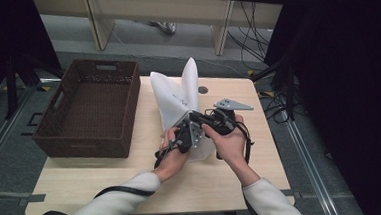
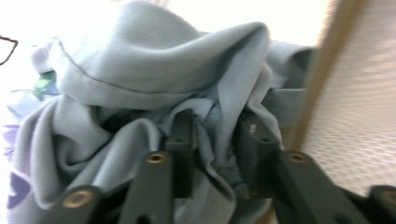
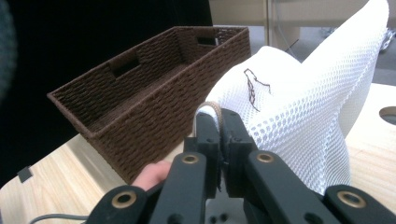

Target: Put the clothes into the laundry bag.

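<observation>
Wooden table (image 1: 107, 167), right gripper (image 3: 219, 123) pinching mesh bag (image 3: 299, 116), blue cloth (image 2: 154, 84) inside

The desk (image 1: 108, 182) is a light wooden top with rounded corners. A brown woven basket (image 1: 89, 107) sits at its far left corner, overhanging the left edge. A white mesh bag (image 1: 178, 95) rests near the middle, reaching towards the far edge, beside a round hole (image 1: 203, 90).
</observation>
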Motion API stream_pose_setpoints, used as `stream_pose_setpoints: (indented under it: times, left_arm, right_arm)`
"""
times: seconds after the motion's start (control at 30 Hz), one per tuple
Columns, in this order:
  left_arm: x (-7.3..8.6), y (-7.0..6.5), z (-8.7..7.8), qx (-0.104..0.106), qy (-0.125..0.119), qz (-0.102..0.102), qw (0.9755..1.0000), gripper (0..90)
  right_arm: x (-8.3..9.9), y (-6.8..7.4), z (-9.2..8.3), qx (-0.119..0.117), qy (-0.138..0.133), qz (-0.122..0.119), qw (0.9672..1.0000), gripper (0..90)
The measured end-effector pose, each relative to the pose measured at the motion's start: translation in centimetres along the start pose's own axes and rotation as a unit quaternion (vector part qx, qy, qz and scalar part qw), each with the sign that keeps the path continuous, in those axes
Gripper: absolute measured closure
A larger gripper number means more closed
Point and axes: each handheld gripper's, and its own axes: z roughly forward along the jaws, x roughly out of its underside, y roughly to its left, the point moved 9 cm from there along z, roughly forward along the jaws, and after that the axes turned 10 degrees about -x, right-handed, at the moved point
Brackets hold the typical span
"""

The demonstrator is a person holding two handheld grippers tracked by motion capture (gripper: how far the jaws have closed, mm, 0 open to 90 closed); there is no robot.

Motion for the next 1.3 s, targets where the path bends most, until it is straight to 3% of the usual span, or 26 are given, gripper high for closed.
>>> stream_pose_setpoints:
  times: [0.03,0.07,0.1,0.13,0.17,0.2,0.3,0.47,0.53,0.67,0.7,0.73,0.8,0.83,0.9,1.0,1.1,1.13,1.17,1.2,1.23,1.27,1.3]
  left_arm:
    - [0.2,-0.6,-0.2,0.012,0.009,-0.019,0.9997,63.6]
    - [0.2,-0.8,-0.5,0.02,0.005,-0.015,0.9997,61.4]
    - [0.2,-1.1,-0.7,0.041,0.002,-0.012,0.9991,59.4]
    - [0.2,-1.2,-1.0,0.045,0.0,-0.021,0.9988,58.0]
    - [0.1,-1.0,-1.3,0.04,-0.004,-0.018,0.999,56.5]
    - [0.1,-1.2,-1.6,0.056,-0.008,-0.016,0.9983,55.9]
    - [0.5,-1.7,-2.7,0.084,-0.008,-0.026,0.9961,56.1]
    - [0.7,-1.9,-3.7,0.084,-0.015,-0.031,0.9959,66.7]
    - [0.7,-2.0,-3.5,0.086,-0.018,-0.041,0.9953,70.1]
    - [0.8,-2.1,-2.6,0.084,-0.005,-0.036,0.9958,73.4]
    - [0.7,-2.2,-2.4,0.086,-0.001,-0.035,0.9957,74.9]
    - [0.6,-2.1,-2.1,0.083,0.002,-0.039,0.9957,76.8]
    - [0.5,-1.8,-1.6,0.063,0.01,-0.027,0.9976,80.4]
    - [0.4,-2.0,-1.2,0.071,0.007,-0.028,0.997,82.1]
    - [0.3,-1.9,-0.8,0.067,0.014,-0.032,0.9972,84.6]
    - [0.1,-1.3,-0.5,0.05,0.015,-0.039,0.9979,86.4]
    - [-0.2,-0.8,-0.5,0.04,0.008,-0.043,0.9982,86.6]
    - [-0.4,-0.3,-0.5,0.017,0.003,-0.058,0.9981,86.7]
    - [-0.5,-0.1,-0.6,0.011,0.003,-0.061,0.9981,86.7]
    - [-0.9,0.0,-0.5,0.005,-0.011,-0.082,0.9966,86.7]
    - [-0.9,0.8,-0.4,-0.022,-0.015,-0.07,0.9972,86.7]
    - [-0.9,1.0,-0.3,-0.022,-0.013,-0.071,0.9971,86.6]
    - [-0.9,1.0,-0.2,-0.018,-0.011,-0.068,0.9975,86.6]
  right_arm:
    - [0.0,0.1,0.0,-0.003,0.0,0.007,1.0,88.0]
    - [-0.1,0.0,0.1,0.002,-0.005,-0.001,1.0,87.9]
    - [-0.1,-0.1,0.1,0.004,-0.007,-0.002,1.0,87.8]
    - [-0.2,-0.1,0.1,0.004,-0.008,-0.005,0.9999,87.7]
    - [-0.1,-0.1,0.1,0.006,-0.007,0.003,1.0,87.7]
    - [0.0,0.1,0.0,0.004,0.0,0.016,0.9999,87.7]
    - [0.0,-0.1,0.0,0.006,0.003,0.013,0.9999,87.7]
    - [-0.1,-0.1,0.1,0.002,-0.001,0.002,1.0,87.9]
    - [0.0,-0.2,0.1,0.007,0.004,0.0,1.0,87.9]
    - [0.0,-0.3,0.2,0.004,-0.003,-0.001,1.0,87.9]
    - [0.1,-0.2,0.2,0.003,0.001,0.009,1.0,87.9]
    - [0.1,-0.2,0.1,0.005,0.004,0.009,0.9999,87.9]
    - [0.2,-0.2,0.2,0.005,0.006,0.011,0.9999,87.9]
    - [0.2,-0.2,0.1,0.005,0.008,0.012,0.9999,87.9]
    - [0.1,-0.1,0.2,0.003,0.001,0.011,0.9999,87.9]
    - [0.0,-0.3,0.1,0.005,-0.001,0.003,1.0,88.0]
    - [0.0,0.0,0.0,0.002,-0.001,0.015,0.9999,88.1]
    - [0.0,0.0,0.0,0.002,-0.002,0.013,0.9999,88.1]
    - [-0.1,-0.1,0.0,0.003,-0.003,0.013,0.9999,88.1]
    - [-0.1,-0.1,0.0,0.003,-0.003,0.012,0.9999,88.1]
    - [-0.2,-0.2,0.0,0.002,-0.009,0.003,0.9999,88.1]
    - [-0.2,-0.1,0.0,0.003,-0.008,0.016,0.9998,88.1]
    - [-0.2,-0.1,0.1,0.001,-0.009,0.01,0.9999,88.1]
